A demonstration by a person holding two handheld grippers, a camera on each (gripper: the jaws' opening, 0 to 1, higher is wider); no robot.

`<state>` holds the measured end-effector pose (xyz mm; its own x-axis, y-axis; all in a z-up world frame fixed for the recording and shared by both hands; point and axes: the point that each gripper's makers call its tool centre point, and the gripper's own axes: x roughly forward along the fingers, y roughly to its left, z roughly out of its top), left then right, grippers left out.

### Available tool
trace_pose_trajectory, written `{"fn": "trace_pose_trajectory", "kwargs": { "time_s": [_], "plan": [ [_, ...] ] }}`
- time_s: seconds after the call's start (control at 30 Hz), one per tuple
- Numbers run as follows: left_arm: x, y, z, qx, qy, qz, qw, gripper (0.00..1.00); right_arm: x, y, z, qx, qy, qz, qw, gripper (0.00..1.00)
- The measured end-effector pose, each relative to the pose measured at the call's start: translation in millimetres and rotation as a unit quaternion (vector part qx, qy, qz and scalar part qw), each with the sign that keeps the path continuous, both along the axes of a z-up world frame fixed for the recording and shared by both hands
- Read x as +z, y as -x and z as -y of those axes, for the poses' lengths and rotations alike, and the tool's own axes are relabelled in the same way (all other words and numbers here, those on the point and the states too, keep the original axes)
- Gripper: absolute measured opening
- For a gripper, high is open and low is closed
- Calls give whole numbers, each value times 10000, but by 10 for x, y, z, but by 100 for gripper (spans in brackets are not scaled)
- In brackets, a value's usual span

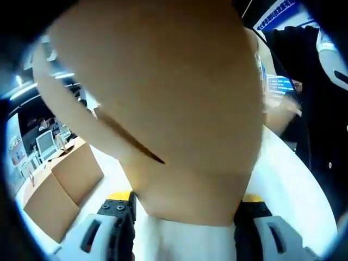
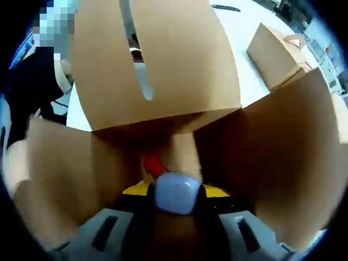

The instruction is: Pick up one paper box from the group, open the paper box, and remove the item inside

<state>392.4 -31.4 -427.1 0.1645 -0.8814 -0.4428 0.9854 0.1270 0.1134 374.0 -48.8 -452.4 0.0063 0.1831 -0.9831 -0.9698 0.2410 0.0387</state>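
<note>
Left tongs (image 1: 185, 217) clamped the opened paper box (image 1: 163, 98); right tongs (image 2: 174, 217) pinched the pale item (image 2: 175, 193) (lower centre), not yet fully withdrawn.

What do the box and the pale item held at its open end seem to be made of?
Box: matte brown cardboard, judging by its flat folded flaps and cut slot. Item: probably smooth plastic, pale lavender-white with rounded corners and a soft sheen; the blur leaves this uncertain.
</note>
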Motion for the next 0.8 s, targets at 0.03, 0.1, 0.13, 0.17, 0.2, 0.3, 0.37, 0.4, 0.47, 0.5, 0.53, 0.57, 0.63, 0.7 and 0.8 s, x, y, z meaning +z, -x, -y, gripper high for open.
{"fn": "trace_pose_trajectory", "kwargs": {
  "time_s": [0.03, 0.1, 0.13, 0.17, 0.2, 0.3, 0.37, 0.4, 0.47, 0.5, 0.53, 0.57, 0.63, 0.7, 0.8],
  "plan": [
    [-5, -8, -4, 33, -25, -8, 10000, 74, 27, 41, -12, -36, 40, -116, 9999, 35],
    [-6, -8, 2, 15, -24, 11, 10000, 74, 84, 20, -9, 244, 244, -39, 9994, 35],
    [-10, -9, -1, 20, -39, 21, 10000, 74, 102, -1, -14, 229, 250, -46, 9994, 35],
    [-12, -11, -2, 31, -46, 17, 10000, 74, 109, -11, -9, 242, 256, -47, 9994, 35],
    [-13, -11, -3, 39, -51, 15, 10000, 74, 123, -28, -10, 233, 227, -33, 9995, 35],
    [-9, -10, 1, 51, -45, 23, 10000, 74, 132, -46, 3, 226, 145, 5, 9996, 35],
    [-7, -6, 5, 46, -52, 23, 10000, 74, 134, -42, 13, 234, 121, 15, 9997, 35],
    [-8, -4, 7, 41, -64, 31, 10000, 74, 156, -60, 15, 266, 88, 42, 9996, 35],
    [-7, -1, 10, 40, -68, 39, 10000, 74, 158, -50, 32, 301, 94, 72, 9995, 34],
    [-7, 1, 11, 43, -71, 40, 10000, 74, 169, -56, 41, 333, 80, 103, 9994, 34],
    [-8, 4, 10, 43, -75, 45, 10000, 74, 177, -79, 38, 345, 73, 144, 9993, 34],
    [-7, 4, 10, 44, -77, 50, 9999, 73, 194, -98, 46, 354, 71, 160, 9992, 34],
    [-9, 5, 5, 58, -87, 46, 9999, 73, 228, -109, 36, 385, 35, 222, 9990, 34],
    [-9, 8, -1, 66, -100, 52, 9999, 73, 279, -138, 26, 413, 4, 299, 9987, 34],
    [-7, 13, -10, 79, -113, 62, 9999, 72, 380, -190, 17, 390, -68, 381, 9985, 34]
  ]
}}
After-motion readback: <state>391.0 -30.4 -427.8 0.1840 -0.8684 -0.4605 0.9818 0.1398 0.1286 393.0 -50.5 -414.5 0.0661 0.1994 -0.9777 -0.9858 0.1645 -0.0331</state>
